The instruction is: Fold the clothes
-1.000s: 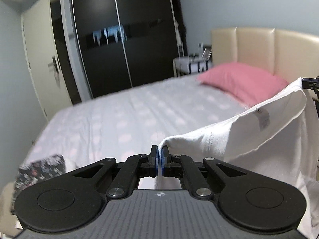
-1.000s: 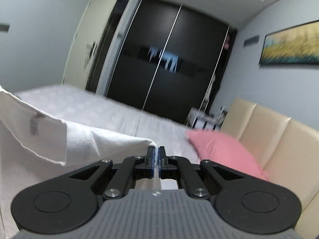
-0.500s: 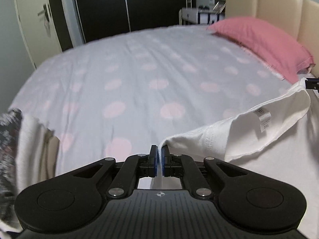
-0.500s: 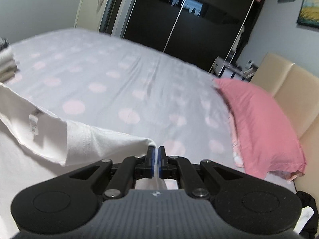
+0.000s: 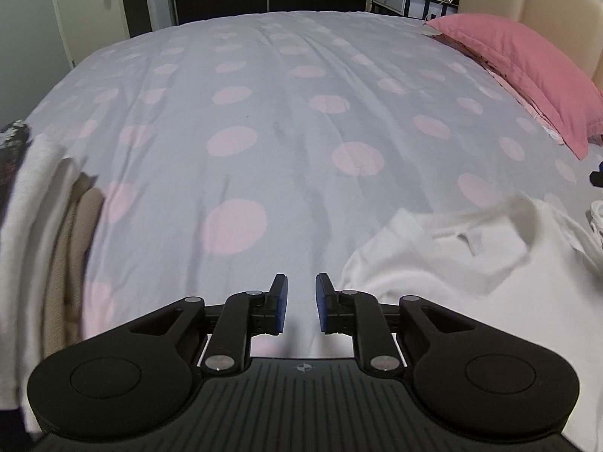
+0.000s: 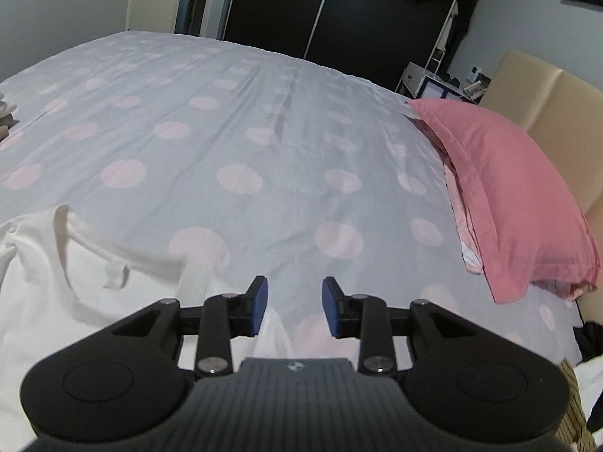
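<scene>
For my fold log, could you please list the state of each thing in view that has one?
White T-shirt: released, lying on the bed, collar rumpled, label showing.
Left gripper: open, empty.
Right gripper: open, empty.
Pink pillow: lying by the headboard.
Stacked clothes: piled at the bed's left edge.

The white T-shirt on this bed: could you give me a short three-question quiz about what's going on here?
1. True or false: the left gripper is clamped on the white T-shirt.
2. Which colour is the pillow? A green, B pink, C blue.
3. Fill in: the T-shirt lies on a bedsheet patterned with pink ____.

Key: 1 false, both it and the right gripper are open; 2 B; 3 dots.
</scene>
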`<state>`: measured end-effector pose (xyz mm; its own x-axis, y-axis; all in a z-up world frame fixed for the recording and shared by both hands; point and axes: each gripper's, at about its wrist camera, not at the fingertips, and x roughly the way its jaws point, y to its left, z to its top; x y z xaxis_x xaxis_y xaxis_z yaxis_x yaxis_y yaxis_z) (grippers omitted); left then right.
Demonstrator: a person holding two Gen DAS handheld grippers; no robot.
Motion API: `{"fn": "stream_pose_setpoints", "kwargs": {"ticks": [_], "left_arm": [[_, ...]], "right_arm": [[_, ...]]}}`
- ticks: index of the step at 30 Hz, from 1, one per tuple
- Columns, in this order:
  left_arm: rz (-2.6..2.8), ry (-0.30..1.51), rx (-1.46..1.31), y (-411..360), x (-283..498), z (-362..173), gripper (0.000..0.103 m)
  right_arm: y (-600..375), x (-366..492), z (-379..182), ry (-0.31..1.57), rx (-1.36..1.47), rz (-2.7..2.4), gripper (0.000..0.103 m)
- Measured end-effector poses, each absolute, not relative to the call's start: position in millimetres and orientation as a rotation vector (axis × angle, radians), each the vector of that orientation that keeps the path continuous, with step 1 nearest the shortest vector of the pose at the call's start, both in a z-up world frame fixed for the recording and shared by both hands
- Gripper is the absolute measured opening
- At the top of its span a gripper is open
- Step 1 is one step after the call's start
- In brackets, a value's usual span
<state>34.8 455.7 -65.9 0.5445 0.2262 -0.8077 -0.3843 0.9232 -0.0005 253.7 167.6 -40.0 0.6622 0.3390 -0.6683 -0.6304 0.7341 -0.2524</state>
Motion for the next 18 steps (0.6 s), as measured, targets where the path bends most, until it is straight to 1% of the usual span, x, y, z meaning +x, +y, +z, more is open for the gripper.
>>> {"fn": "stream_pose_setpoints", "kwargs": {"ticks": [4, 11, 16, 18], "left_arm": [[0.367, 0.938, -0.170, 451, 6, -55, 0.016], [0.354, 0.941, -0.141, 426, -54, -35, 0.027], [0.338, 0.947, -0.194, 412, -91, -29, 0.028], [0.347, 0.947, -0.216, 408, -101, -28, 0.028]], "right_arm": [[137, 230, -27, 0.668, -0.481, 0.570, 0.036], [72, 174, -27, 0.761, -0.472, 0.587, 0.036], [22, 140, -35, 0.852, -0.435, 0.594, 0.036], [5, 130, -41, 0.890, -0.433, 0.586, 0.038]]}}
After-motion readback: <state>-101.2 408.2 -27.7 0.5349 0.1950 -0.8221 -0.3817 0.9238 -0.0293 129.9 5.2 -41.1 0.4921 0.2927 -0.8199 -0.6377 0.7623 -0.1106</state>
